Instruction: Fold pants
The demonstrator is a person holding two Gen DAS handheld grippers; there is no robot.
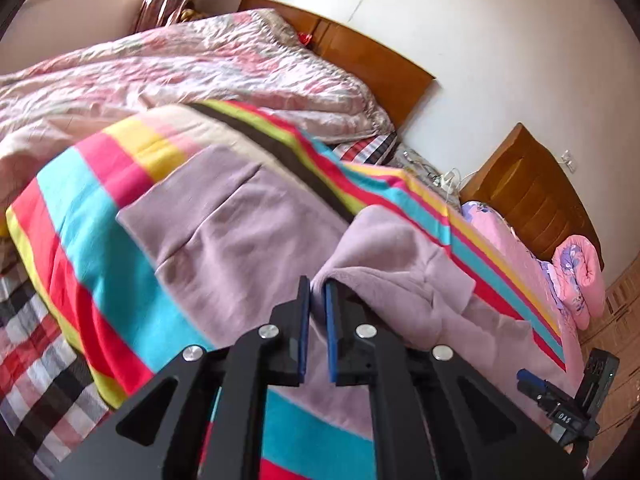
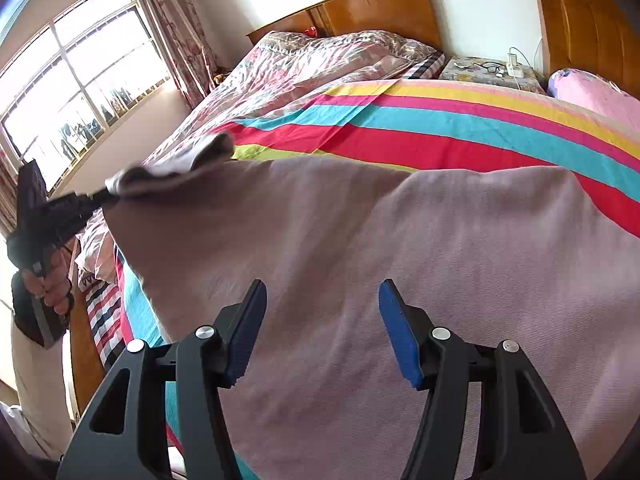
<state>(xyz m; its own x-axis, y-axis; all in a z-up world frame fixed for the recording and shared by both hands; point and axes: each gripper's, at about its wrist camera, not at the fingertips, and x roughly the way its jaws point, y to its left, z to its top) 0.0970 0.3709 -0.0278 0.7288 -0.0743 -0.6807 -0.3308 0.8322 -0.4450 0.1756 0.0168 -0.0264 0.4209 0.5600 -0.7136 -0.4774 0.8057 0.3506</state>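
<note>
While its two blue pads are pinched together on a lifted edge of cloth, the left claw (image 1: 317, 296) holds a corner of the mauve pants (image 1: 248, 240) raised off the bed; in the right wrist view that same claw (image 2: 105, 196) shows at the far left, with the fabric drooping from it in a small bunched fold; the right claw (image 2: 322, 300) hangs with its pads wide apart and nothing between them, just above the broad flat spread of the pants (image 2: 400, 260). Beyond the claws, the pants lie across a striped blanket (image 1: 100, 216) on the bed, their long run heading away from the left claw toward the wooden headboard (image 1: 360, 52); a rumpled floral quilt (image 1: 180, 64) lies farther off. Judging by this, the left side carries the fold, and the cloth sits directly ahead of and under the right claw, which is nearer the flat part and free to pin or take the opposite edge.
</note>
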